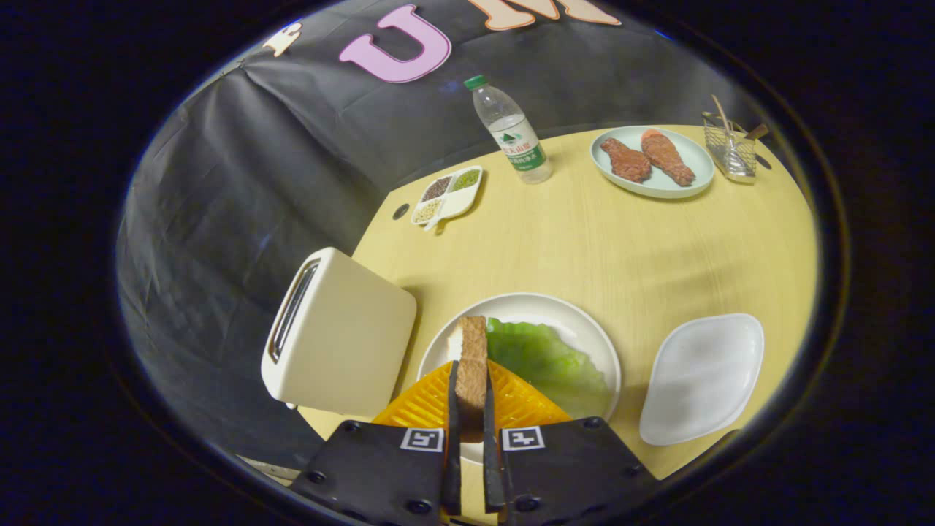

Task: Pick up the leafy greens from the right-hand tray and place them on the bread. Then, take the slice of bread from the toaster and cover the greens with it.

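Gripper view looks down along the two fingers, where the gripper (pixel 468 409) is closed to a narrow gap with a slice of bread (pixel 472 365) clamped edge-on between the fingers, both pressing on its flat sides; the slice stands upright, its brown crust facing the camera. Just beneath and ahead of the fingers sits a white round plate (pixel 577 321) on the wooden table (pixel 621 248). On that plate the leafy greens (pixel 548 361) lie spread out just to the right of the held slice, and a pale corner of a second bread slice (pixel 454 342) shows at the left of the held one, under the greens' near-left edge as far as can be told. To the left of the plate, close beside it, stands the cream toaster (pixel 340 336), its slot along the top facing left. To the right of the plate, a little apart, lies a white tray (pixel 705 376) with a bare surface. Farther off, a divided dish (pixel 448 196) with grains and beans in its compartments rests near the table's far left edge, with a plastic water bottle (pixel 511 131) standing just right of it. Beyond, at the far right, a pale blue oval plate (pixel 694 164) carries two brown pieces of meat (pixel 646 157), and a small wire basket (pixel 729 150) with sticks in it stands right beside that plate.
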Tool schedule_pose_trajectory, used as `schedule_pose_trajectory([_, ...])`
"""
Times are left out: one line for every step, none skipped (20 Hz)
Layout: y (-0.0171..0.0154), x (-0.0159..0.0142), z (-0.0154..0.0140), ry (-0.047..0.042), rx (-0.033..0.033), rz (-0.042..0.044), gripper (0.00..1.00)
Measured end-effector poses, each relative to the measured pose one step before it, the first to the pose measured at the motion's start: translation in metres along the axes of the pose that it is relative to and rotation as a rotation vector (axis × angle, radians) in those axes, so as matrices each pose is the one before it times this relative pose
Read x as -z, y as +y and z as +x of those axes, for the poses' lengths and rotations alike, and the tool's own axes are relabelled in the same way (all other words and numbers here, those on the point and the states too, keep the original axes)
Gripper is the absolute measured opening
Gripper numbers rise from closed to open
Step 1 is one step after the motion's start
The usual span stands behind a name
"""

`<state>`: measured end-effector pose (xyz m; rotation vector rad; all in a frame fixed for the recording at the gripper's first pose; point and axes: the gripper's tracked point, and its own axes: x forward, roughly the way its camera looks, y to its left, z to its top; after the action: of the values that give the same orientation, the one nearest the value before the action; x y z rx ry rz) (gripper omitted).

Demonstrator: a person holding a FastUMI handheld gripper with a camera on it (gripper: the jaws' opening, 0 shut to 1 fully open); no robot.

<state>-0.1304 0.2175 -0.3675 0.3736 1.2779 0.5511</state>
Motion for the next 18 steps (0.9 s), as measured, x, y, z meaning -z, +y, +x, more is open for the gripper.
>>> schedule_pose_trajectory([-0.00297,-0.00006,-0.00001,-0.00351,0.00248,0.00075,0.15])
schedule_pose_trajectory([-0.00595,0.00255,-0.00030,0.00539,0.01964,-0.00773,0.15])
schedule_pose_trajectory([-0.00514,0.00156,-0.00013,-0.00145,0.01151,-0.00838,0.23])
schedule_pose_trajectory([-0.00460,0.00154,0.00175,0.00205,0.01199,-0.00243,0.31])
schedule_pose_trajectory([-0.00269,-0.00049,-0.00326,-0.00121,0.00416,-0.00462,0.38])
schedule_pose_trajectory([-0.00612,0.00089,0.00213,-0.00426,0.01381,-0.01034,0.46])
schedule_pose_trajectory([-0.00346,-0.00128,-0.00206,-0.00207,0.00647,-0.00944,0.54])
schedule_pose_trajectory([0.00078,0.00118,-0.00030,0.00187,-0.00876,0.00252,0.61])
schedule_pose_trajectory([-0.00111,-0.00106,-0.00149,-0.00613,0.00025,0.00190,0.69])
schedule_pose_trajectory([-0.00194,-0.00249,-0.00223,-0.00805,-0.00215,0.00383,0.77])
schedule_pose_trajectory([-0.00212,-0.00217,-0.00226,-0.01358,0.00424,0.00312,0.84])
schedule_pose_trajectory([-0.00389,-0.00535,-0.00239,-0.01665,0.01021,-0.00186,0.92])
schedule_pose_trajectory([0.00052,-0.00205,-0.00608,-0.01780,-0.00027,0.00002,1.00])
schedule_pose_trajectory([0.00131,-0.00297,-0.00717,-0.02199,-0.00689,-0.00004,1.00])
schedule_pose_trajectory([0.00177,-0.00485,-0.00544,-0.02364,-0.01031,-0.00160,1.00])
schedule_pose_trajectory([0.00382,-0.00580,-0.00727,-0.02792,-0.01200,-0.00241,1.00])
schedule_pose_trajectory([0.00281,-0.00547,-0.00777,-0.03164,-0.01073,-0.00657,1.00])
schedule_pose_trajectory([0.00107,-0.00740,-0.00869,-0.03475,-0.00273,-0.01314,1.00])
